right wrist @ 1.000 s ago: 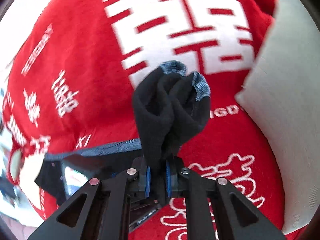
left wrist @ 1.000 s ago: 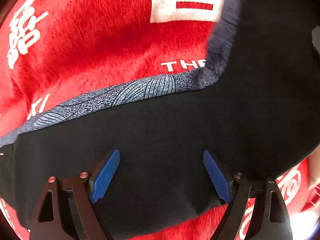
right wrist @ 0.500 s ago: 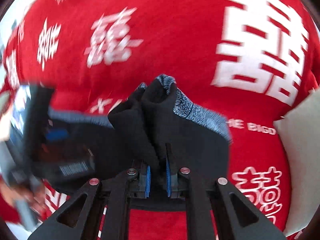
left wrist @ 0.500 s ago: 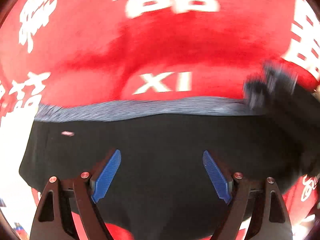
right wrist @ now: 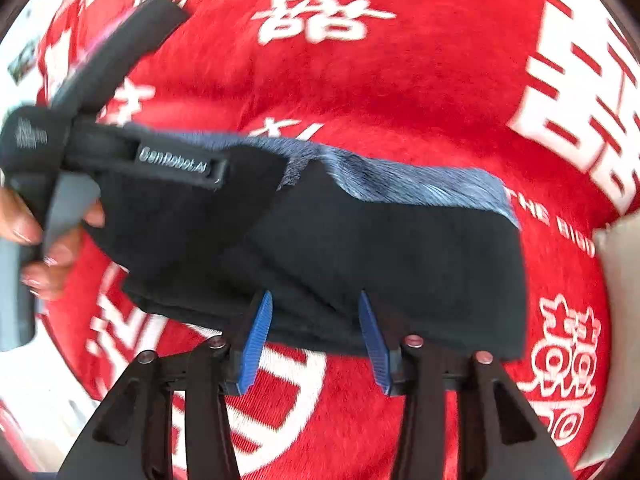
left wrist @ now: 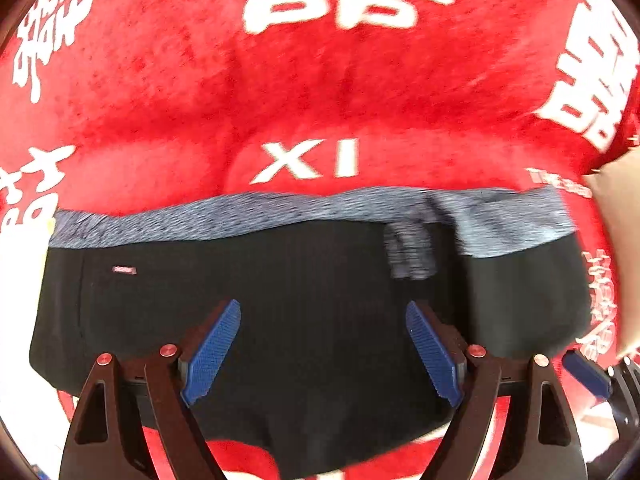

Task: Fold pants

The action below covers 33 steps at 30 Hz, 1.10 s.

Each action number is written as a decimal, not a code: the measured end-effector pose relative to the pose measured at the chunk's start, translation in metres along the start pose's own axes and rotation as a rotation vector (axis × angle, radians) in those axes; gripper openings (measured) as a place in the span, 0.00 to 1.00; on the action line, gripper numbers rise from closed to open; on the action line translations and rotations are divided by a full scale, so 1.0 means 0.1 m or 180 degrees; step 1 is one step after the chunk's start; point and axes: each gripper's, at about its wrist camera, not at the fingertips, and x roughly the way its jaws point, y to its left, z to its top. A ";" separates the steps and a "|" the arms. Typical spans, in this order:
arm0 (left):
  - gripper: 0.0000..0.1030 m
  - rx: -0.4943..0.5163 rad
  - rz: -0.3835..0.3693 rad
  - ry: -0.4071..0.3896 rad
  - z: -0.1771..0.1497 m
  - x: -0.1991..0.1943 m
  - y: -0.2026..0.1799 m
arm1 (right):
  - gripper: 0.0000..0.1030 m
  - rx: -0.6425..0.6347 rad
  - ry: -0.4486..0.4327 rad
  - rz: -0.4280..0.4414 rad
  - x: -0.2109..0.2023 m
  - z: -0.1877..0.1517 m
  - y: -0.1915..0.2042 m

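Black pants (left wrist: 320, 292) with a blue-grey patterned waistband (left wrist: 280, 212) lie folded flat on a red blanket. In the right wrist view the pants (right wrist: 380, 248) lie flat too. My left gripper (left wrist: 323, 350) is open and empty, low over the black cloth. My right gripper (right wrist: 316, 338) is open at the near edge of the pants and holds nothing. The left gripper's body (right wrist: 120, 152) and the hand (right wrist: 44, 252) holding it show at the left of the right wrist view. A fingertip of the right gripper (left wrist: 586, 372) shows at the lower right of the left wrist view.
The red blanket (left wrist: 320, 80) with white characters and letters covers the surface under the pants. A pale cushion (right wrist: 620, 320) lies at the right edge. White floor shows at the lower left (right wrist: 36, 376).
My right gripper was shut on a bunched fold of the pants and carried it across; it has now opened and let go. The fold lies flat. My left gripper stayed open.
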 end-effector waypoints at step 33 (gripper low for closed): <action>0.17 0.0075 -0.0454 0.0419 -0.41 0.27 -0.64 | 0.58 0.1880 0.0352 0.1343 0.84 0.57 -2.34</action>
